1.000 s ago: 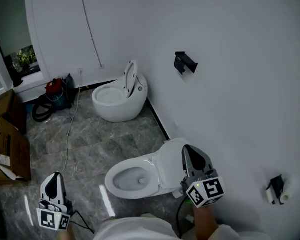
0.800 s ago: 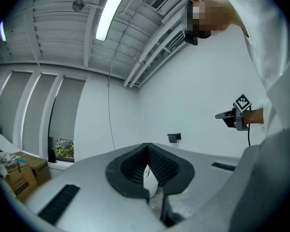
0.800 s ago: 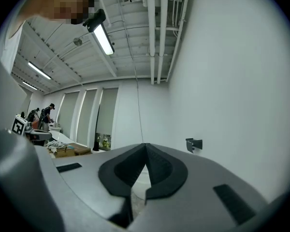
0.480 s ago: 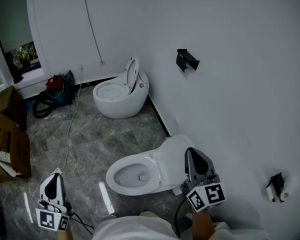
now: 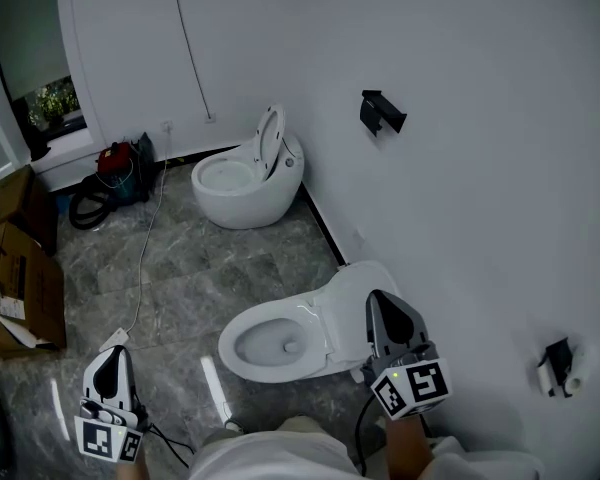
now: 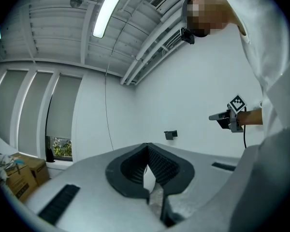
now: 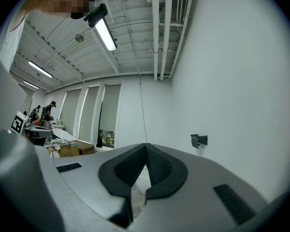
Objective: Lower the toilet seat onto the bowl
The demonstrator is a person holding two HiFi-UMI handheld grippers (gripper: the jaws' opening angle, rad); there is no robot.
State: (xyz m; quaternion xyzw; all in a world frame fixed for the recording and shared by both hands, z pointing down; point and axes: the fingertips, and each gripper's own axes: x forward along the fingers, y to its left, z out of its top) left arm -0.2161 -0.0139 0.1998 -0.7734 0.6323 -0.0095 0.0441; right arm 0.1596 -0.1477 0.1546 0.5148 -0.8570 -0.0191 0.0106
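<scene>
The near toilet [image 5: 280, 343] stands against the right wall, its bowl uncovered. Its white seat and lid [image 5: 350, 303] lean back toward the wall. My right gripper [image 5: 378, 300] hovers by the right side of that raised seat with its jaws shut and nothing between them; whether it touches the seat I cannot tell. My left gripper [image 5: 108, 360] hangs low at the left over the floor, shut and empty. The left gripper view shows closed jaws [image 6: 146, 146] and the right gripper [image 6: 229, 120] across the room. In the right gripper view the jaws [image 7: 146, 145] are also closed, and the toilet is hidden.
A second toilet [image 5: 242, 180] with its seat raised stands farther back by the wall. A black bracket [image 5: 382, 113] and a small holder [image 5: 558, 368] hang on the right wall. Cardboard boxes [image 5: 20, 293], a red machine [image 5: 115, 163] and a floor cable [image 5: 145, 258] lie at the left.
The head view has drifted a little, so the toilets sit slightly lower and further right. Both grippers keep about the same places and stay shut.
</scene>
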